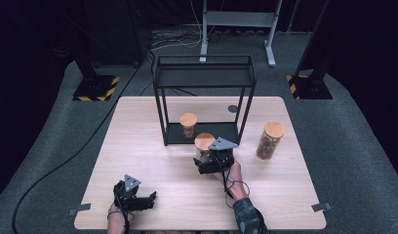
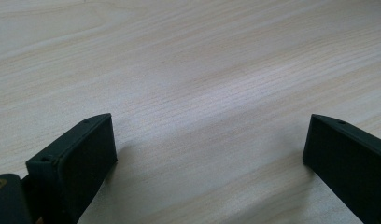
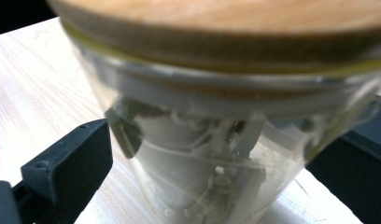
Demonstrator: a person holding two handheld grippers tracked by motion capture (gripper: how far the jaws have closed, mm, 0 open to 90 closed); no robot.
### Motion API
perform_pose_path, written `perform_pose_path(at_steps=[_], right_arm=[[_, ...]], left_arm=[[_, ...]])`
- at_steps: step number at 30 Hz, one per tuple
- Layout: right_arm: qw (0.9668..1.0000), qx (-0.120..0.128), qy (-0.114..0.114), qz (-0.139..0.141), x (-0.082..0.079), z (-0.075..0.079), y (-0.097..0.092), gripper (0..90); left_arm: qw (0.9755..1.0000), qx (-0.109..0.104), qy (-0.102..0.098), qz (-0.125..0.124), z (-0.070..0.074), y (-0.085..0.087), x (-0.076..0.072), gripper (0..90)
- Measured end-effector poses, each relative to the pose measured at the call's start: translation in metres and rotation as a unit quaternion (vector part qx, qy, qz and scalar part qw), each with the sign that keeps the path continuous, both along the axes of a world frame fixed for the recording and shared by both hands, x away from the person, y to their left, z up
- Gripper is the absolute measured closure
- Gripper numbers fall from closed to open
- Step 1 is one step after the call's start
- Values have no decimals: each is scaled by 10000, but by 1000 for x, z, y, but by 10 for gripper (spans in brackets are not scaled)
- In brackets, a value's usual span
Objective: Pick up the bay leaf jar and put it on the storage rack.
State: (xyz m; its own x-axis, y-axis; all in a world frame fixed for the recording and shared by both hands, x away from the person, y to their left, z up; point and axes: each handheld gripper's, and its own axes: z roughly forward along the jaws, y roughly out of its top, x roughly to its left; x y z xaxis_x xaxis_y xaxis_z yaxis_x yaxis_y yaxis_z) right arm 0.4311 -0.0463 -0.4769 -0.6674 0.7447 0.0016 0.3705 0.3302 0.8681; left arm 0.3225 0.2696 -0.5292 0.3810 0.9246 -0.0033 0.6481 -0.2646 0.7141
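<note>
A glass jar (image 1: 205, 142) with a wooden lid stands on the table just in front of the black wire rack (image 1: 203, 73). My right gripper (image 1: 207, 157) holds it from the near side. In the right gripper view the jar (image 3: 216, 116) sits between the two jaws, which press on its sides, and pale contents show through the glass. My left gripper (image 1: 150, 201) rests near the table's front edge at the left. In its own view the left gripper (image 2: 209, 140) is wide open over bare wood.
A second wooden-lidded jar (image 1: 189, 122) stands on the rack's lower shelf. A taller jar (image 1: 270, 140) with brown contents stands on the table (image 1: 138, 146) to the rack's right. A small dark disc (image 1: 232, 108) lies behind the rack.
</note>
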Motion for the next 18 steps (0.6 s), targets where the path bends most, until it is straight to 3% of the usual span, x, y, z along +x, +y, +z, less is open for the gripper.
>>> perform_pose_path(at_steps=[10, 18], right_arm=[[9997, 170, -196, -51, -1, 4, 0, 21], [9990, 322, -296, -59, -1, 5, -1, 150]], left_arm=[[10000, 3, 0, -3, 0, 0, 0, 21], [10000, 2, 0, -6, 0, 0, 0, 21]])
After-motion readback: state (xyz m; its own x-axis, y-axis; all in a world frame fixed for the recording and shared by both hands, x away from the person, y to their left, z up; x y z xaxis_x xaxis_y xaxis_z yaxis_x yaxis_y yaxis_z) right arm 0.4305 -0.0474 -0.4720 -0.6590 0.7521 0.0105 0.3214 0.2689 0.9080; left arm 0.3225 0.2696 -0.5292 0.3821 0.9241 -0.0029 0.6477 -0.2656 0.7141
